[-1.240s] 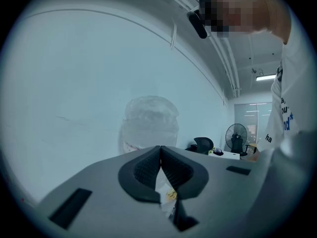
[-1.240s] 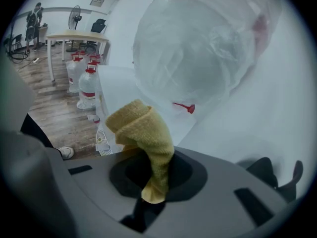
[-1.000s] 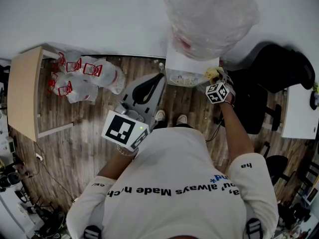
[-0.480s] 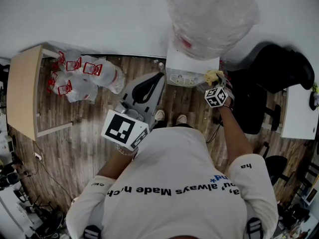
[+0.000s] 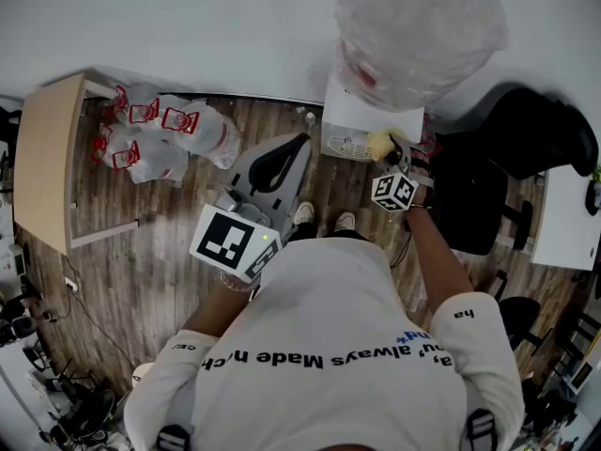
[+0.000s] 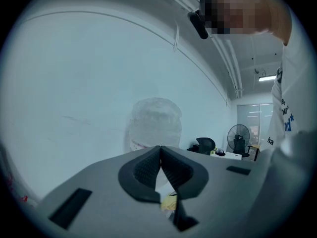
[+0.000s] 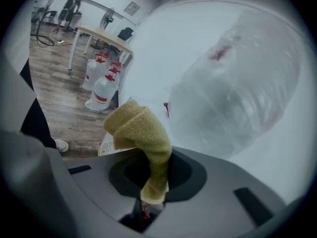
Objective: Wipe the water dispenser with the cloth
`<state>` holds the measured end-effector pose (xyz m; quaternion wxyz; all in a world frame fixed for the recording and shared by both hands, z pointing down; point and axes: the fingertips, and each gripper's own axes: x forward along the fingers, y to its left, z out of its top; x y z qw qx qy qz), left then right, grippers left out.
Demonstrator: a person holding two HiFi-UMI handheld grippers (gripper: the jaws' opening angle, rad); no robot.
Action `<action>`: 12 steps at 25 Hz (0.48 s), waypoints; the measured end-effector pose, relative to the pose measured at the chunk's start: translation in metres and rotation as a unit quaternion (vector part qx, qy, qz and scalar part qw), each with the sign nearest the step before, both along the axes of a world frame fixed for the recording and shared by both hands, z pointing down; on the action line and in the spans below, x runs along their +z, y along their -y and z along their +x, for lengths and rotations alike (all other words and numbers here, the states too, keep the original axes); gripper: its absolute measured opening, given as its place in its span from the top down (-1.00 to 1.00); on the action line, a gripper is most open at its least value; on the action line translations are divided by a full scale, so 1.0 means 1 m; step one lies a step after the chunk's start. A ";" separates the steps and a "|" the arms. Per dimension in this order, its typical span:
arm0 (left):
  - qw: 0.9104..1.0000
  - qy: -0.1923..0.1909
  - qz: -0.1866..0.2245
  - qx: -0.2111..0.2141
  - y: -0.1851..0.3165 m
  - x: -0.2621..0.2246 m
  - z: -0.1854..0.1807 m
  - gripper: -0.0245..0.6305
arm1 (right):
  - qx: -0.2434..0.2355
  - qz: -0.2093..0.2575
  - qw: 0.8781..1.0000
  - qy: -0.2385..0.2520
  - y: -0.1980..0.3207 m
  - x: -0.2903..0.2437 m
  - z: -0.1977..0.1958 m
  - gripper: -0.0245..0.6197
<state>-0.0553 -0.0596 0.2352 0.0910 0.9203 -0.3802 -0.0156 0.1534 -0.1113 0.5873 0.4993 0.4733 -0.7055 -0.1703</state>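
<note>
**Right gripper held the cloth at the dispenser's front corner; left gripper idle**

The right gripper [image 5: 392, 161] had its jaws clamped on a yellow terry cloth [image 7: 141, 129], which stood up out of the grip as a folded, bunched wad. In the head view the cloth [image 5: 381, 143] sat at the front right corner of the water dispenser [image 5: 364, 118], just beside the drip grille [image 5: 348, 148]. Whether it pressed on the white cabinet could not be told. A large water bottle [image 5: 415, 26] wrapped in clear plastic film stood on top of the dispenser, and in the right gripper view it filled the space just behind the cloth.

The left gripper [image 5: 280, 164] hung lower and to the left, well apart from the dispenser, over the wooden floor [image 5: 141, 252]. Its ribbed pads met at the tips with nothing between them [image 6: 160, 166].

Spare water jugs [image 5: 167, 135] with red handles lay on the floor by the wall, next to a light wooden table [image 5: 42, 163]. A black office chair [image 5: 526, 144] stood to the right of the dispenser.
</note>
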 end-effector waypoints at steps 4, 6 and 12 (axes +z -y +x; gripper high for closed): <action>1.000 0.002 -0.003 -0.012 0.004 0.003 -0.013 0.87 | -0.064 0.012 0.998 -0.009 0.000 -0.005 -0.057 0.74; 1.000 0.004 -0.005 -0.019 0.006 0.005 -0.019 0.87 | -0.095 0.013 0.995 -0.017 0.000 -0.002 -0.084 0.74; 1.000 0.006 -0.008 -0.030 0.007 0.007 -0.035 0.86 | -0.174 0.011 0.983 -0.057 0.003 0.016 -0.151 0.74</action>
